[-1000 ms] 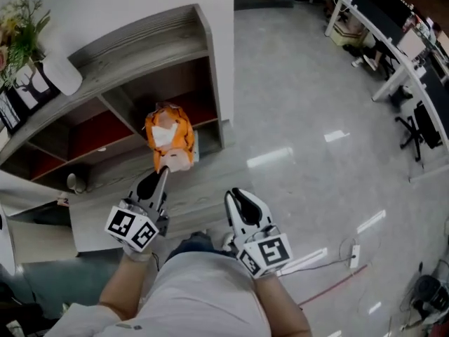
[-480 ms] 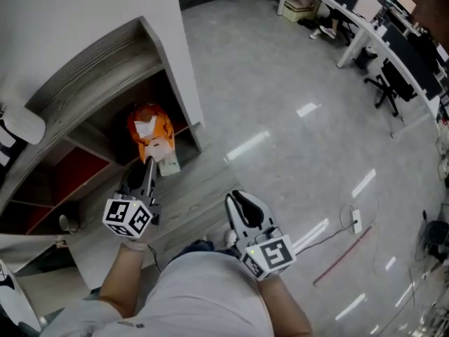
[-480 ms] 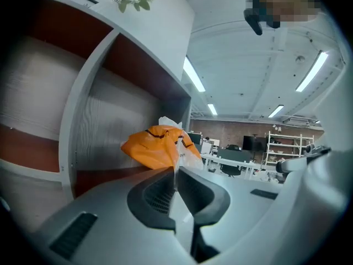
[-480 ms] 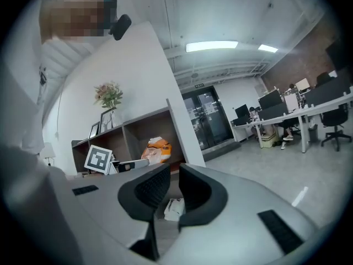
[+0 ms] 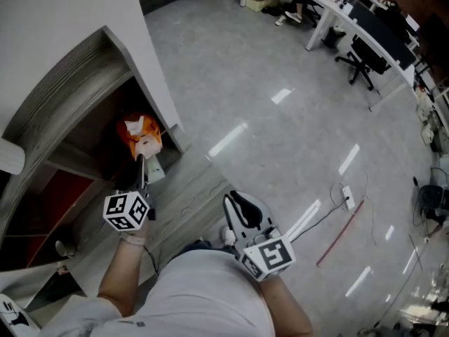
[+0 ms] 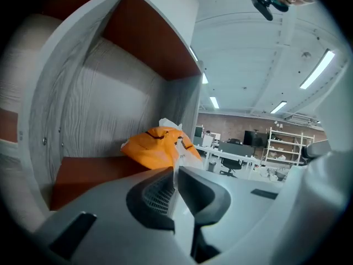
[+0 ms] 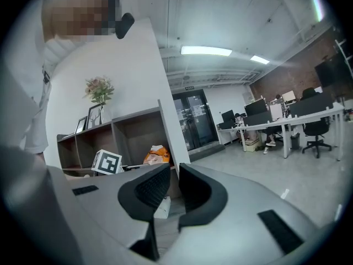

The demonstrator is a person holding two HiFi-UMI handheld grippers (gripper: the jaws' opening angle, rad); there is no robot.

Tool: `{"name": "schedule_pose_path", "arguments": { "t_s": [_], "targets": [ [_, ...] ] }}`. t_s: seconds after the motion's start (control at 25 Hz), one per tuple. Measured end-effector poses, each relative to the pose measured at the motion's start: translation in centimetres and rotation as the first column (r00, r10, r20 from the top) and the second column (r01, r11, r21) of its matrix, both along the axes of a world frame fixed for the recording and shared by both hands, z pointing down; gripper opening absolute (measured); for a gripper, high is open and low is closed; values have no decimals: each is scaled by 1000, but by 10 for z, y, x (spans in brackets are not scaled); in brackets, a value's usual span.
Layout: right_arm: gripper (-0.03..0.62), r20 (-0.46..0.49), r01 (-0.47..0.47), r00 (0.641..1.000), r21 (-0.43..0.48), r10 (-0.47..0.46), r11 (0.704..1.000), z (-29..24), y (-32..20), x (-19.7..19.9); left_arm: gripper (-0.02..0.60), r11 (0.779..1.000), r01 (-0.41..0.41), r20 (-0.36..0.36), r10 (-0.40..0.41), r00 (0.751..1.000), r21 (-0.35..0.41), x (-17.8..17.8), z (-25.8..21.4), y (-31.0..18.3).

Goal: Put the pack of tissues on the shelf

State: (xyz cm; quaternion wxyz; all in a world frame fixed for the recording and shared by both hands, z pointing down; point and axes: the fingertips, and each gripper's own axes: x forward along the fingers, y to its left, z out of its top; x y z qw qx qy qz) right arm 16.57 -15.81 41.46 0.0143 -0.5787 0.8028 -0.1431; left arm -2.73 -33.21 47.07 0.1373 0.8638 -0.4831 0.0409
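The orange pack of tissues (image 5: 139, 133) sits inside the end compartment of the grey wooden shelf (image 5: 70, 104). In the left gripper view the pack (image 6: 157, 148) lies over the compartment's red-brown floor (image 6: 83, 173). My left gripper (image 5: 142, 161) reaches into the opening and is shut on the pack's thin plastic edge (image 6: 175, 173). My right gripper (image 5: 235, 201) hangs low near my body, away from the shelf. Its jaws (image 7: 174, 173) stand close together with only a thin slit and nothing between them. From there the pack (image 7: 157, 155) shows in the far shelf.
A small white box (image 5: 154, 170) lies at the foot of the shelf, below the pack. Desks and office chairs (image 5: 358, 41) stand at the far right. A power strip (image 5: 347, 196) and a red cable (image 5: 340, 234) lie on the glossy floor.
My left gripper has carried the orange pack forward and deeper into the shelf's end compartment. The head view has swung rightward. The right gripper has stayed where it was.
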Motion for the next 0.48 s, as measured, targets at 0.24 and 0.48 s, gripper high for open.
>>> {"name": "schedule_pose_path", "arguments": {
  "t_s": [0.24, 0.48],
  "targets": [
    [57, -18, -61, 998, -20, 61, 998, 10, 11, -4, 31, 1000, -3, -5, 3, 1000, -25, -6, 21, -11],
    [57, -23, -98, 995, -32, 97, 995, 5, 20, 9, 121, 999, -6, 6, 7, 1000, -45, 2, 21, -14]
  ]
}}
